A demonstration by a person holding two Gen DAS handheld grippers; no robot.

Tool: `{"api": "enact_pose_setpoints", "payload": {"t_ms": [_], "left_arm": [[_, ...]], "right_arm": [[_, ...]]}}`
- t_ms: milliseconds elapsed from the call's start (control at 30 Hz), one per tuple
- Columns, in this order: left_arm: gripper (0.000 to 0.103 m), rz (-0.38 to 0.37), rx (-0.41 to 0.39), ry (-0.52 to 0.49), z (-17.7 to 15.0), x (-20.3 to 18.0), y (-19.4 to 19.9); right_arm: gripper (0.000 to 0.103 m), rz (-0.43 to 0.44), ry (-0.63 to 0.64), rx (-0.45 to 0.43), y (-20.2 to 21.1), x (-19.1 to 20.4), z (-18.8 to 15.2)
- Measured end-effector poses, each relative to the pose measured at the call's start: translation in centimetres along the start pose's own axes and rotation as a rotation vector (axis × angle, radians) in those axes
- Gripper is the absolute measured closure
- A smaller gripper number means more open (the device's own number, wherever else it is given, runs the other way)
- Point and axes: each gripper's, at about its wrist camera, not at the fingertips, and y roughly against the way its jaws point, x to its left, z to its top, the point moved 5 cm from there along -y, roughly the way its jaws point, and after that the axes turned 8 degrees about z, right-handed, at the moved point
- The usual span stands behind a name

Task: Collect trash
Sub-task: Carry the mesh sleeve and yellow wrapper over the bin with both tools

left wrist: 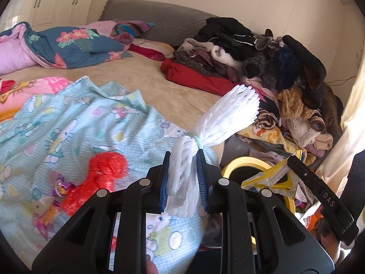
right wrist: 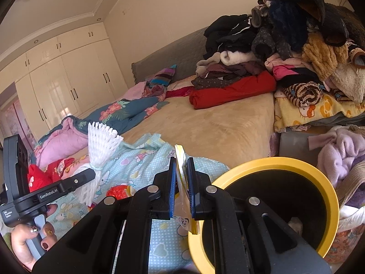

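My left gripper is shut on a white foam net sleeve tied with a pale band; its upper end fans out above the pads. The same foam net sleeve and the left gripper show at the left of the right wrist view. My right gripper is shut on a thin yellow and clear wrapper, edge-on between the blue pads. A yellow-rimmed black bin stands just right of it, and the bin also shows in the left view. A red crumpled bag lies on the blue cartoon sheet.
A tall heap of clothes fills the bed's right side and a floral quilt lies at the far left. Small shiny candy wrappers sit by the red bag. White wardrobes line the far wall. Lilac clothing lies behind the bin.
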Motion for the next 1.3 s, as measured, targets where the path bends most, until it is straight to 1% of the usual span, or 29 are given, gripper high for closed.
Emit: {"api": "enact_pose_setpoints", "payload": {"t_ms": [500, 933, 1300], "left_arm": [[0.087, -0.032, 0.018, -0.066, -1.0, -3.6, -0.4], [0.087, -0.056, 0.040, -0.120, -1.8, -6.0, -0.9], [0.087, -0.085, 0.072, -0.146, -3.0, -7.4, -1.8]], "right_arm": [[0.093, -0.036, 0.004, -0.017, 2.0, -2.7, 0.0], [0.093, -0.068, -0.036, -0.022, 2.6, -5.3, -0.2], [0.093, -0.126, -0.055, -0.036, 3.3, -7.5, -0.1]]}}
